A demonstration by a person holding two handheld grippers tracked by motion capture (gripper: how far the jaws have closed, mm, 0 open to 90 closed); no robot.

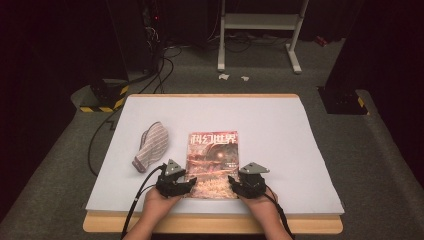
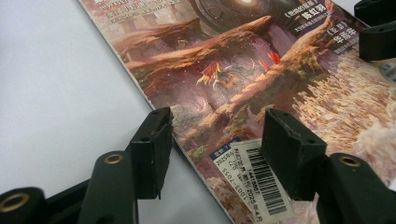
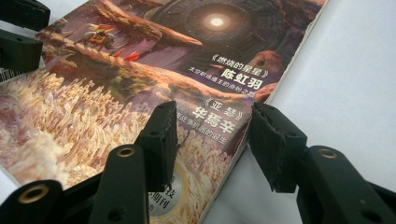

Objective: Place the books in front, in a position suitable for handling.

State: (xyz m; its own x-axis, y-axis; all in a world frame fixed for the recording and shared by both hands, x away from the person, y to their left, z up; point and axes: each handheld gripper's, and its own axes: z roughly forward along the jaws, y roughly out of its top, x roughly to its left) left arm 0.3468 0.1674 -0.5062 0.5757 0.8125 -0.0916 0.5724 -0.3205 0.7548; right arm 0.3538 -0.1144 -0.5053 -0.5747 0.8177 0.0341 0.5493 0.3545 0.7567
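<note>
Glossy magazine with a reddish sci-fi cover (image 1: pixel 212 164) lies flat, closed, mid-table on the white sheet (image 1: pixel 280 130). Left gripper (image 2: pixel 215 140) straddles its near-left edge, right gripper (image 3: pixel 212 135) its near-right edge; both sets of jaws released, nothing clamped. Risk: pads may skid on the slick cover or pinch only a few pages, creasing them. Page thickness beneath the jaws is hard to judge. Striped fabric pouch (image 1: pixel 150 146) rests nearby, left.

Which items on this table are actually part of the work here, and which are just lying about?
In the work:
- magazine, flat on the table
- left tongs at its near left corner, jaws straddling the edge
- right tongs at its near right corner, likewise

Lying about:
- striped cloth, left of the magazine, untouched
</note>
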